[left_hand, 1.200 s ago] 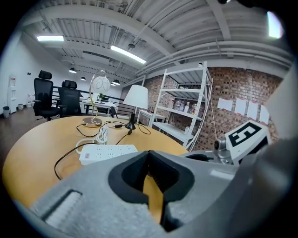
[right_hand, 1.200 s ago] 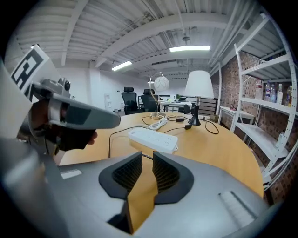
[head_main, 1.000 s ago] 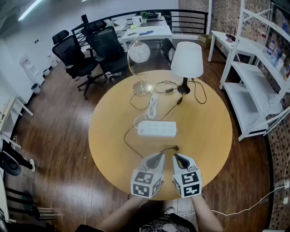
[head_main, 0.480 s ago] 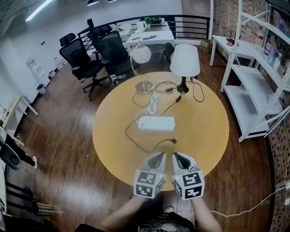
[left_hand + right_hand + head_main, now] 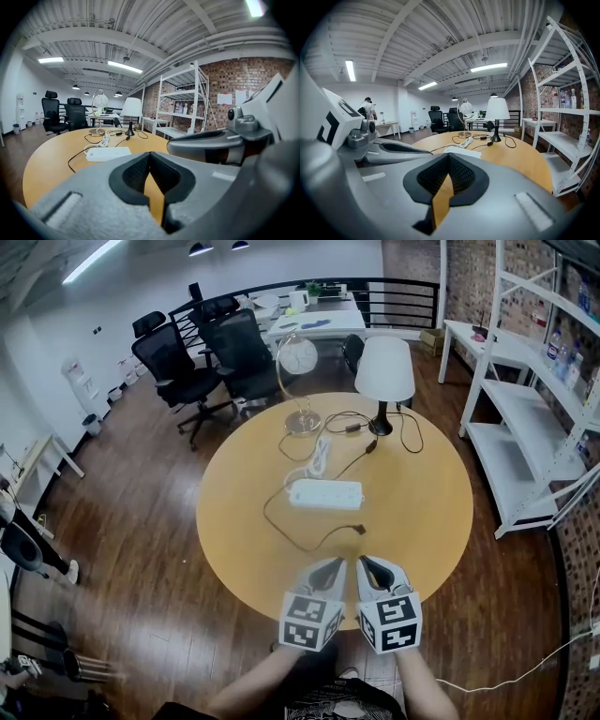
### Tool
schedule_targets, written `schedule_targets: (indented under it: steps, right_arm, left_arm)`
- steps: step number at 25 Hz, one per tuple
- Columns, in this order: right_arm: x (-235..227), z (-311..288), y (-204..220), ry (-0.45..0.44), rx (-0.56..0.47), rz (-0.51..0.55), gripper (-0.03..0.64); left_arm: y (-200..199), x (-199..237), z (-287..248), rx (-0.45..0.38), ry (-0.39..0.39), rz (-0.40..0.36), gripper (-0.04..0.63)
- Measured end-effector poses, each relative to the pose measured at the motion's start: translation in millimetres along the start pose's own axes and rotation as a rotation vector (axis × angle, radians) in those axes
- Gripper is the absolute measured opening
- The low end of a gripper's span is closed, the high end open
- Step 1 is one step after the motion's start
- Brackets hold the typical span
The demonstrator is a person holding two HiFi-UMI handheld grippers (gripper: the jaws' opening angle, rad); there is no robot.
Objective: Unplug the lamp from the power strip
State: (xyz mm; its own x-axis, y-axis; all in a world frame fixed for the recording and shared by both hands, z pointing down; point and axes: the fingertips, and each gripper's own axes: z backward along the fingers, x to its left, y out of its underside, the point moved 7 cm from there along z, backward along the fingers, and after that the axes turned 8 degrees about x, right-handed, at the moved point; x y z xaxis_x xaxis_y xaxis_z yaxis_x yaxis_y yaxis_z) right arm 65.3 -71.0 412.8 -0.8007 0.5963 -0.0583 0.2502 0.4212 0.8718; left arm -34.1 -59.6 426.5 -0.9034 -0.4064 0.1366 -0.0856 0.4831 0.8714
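On the round wooden table (image 5: 422, 521) lies a white power strip (image 5: 325, 493) (image 5: 108, 153) (image 5: 463, 151). Behind it stands a lamp (image 5: 384, 369) (image 5: 131, 107) (image 5: 497, 108) with a white shade and black base. A black cord runs from the lamp's side to the strip's far edge; the joint is too small to make out. A loose black plug (image 5: 360, 529) lies on the table in front of the strip. My left gripper (image 5: 329, 565) (image 5: 150, 153) and right gripper (image 5: 368, 565) (image 5: 449, 154) hover side by side over the near edge, both shut and empty.
An arc lamp with a globe shade (image 5: 300, 354) stands left of the white lamp, with a coiled white cord (image 5: 319, 452) beside it. White shelving (image 5: 525, 399) rises on the right. Office chairs (image 5: 225, 352) and a desk stand beyond the table.
The head view has shifted a little, so the strip and loose plug sit slightly farther from the grippers. Both grippers stay side by side and shut.
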Motion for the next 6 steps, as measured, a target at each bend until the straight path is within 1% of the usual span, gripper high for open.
schedule_targets:
  steps: [6]
  right_arm:
    - [0.4,-0.6,-3.5,-0.004,0.007,0.014,0.002]
  left_arm:
    - [-2.3,-0.4,-0.5,0.003,0.003,0.002,0.005]
